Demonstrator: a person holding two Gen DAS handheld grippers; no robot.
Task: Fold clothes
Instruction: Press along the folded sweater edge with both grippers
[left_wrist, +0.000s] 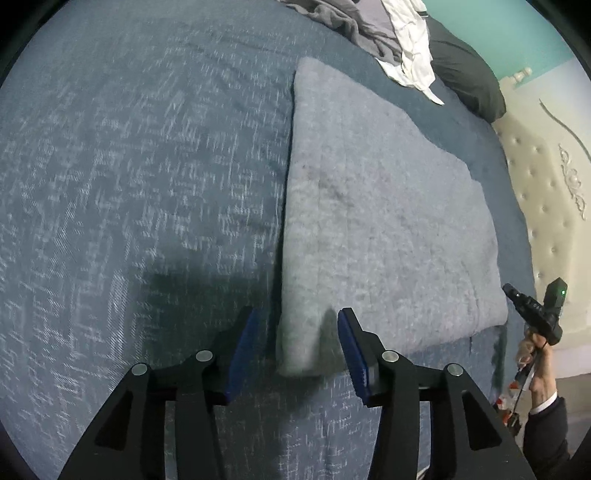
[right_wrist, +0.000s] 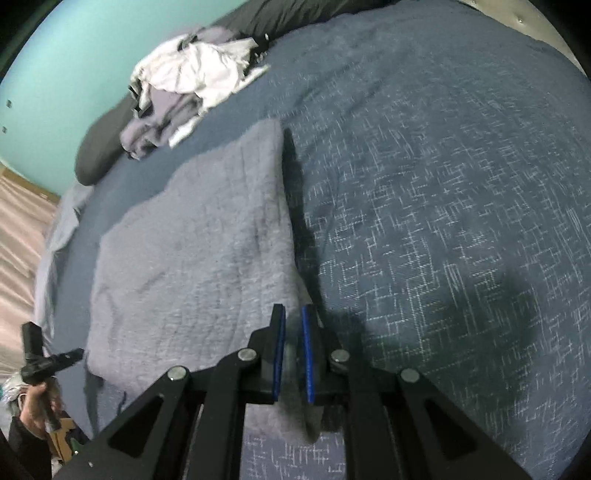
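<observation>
A: Any writing or label on the folded grey fleece (left_wrist: 388, 229)?
B: None readable. It is fuzzy, faintly quilted, with a dark smudge, lying flat on the blue woven bedspread (left_wrist: 140, 177).
A: The claws?
B: The right gripper (right_wrist: 293, 325) pinches the fleece's near corner. The left gripper (left_wrist: 295, 325) stands apart, pads clear, another corner between them.
A: Beyond it?
B: A heap of white and grey clothes (right_wrist: 184, 88) near a dark pillow (left_wrist: 465, 81).
</observation>
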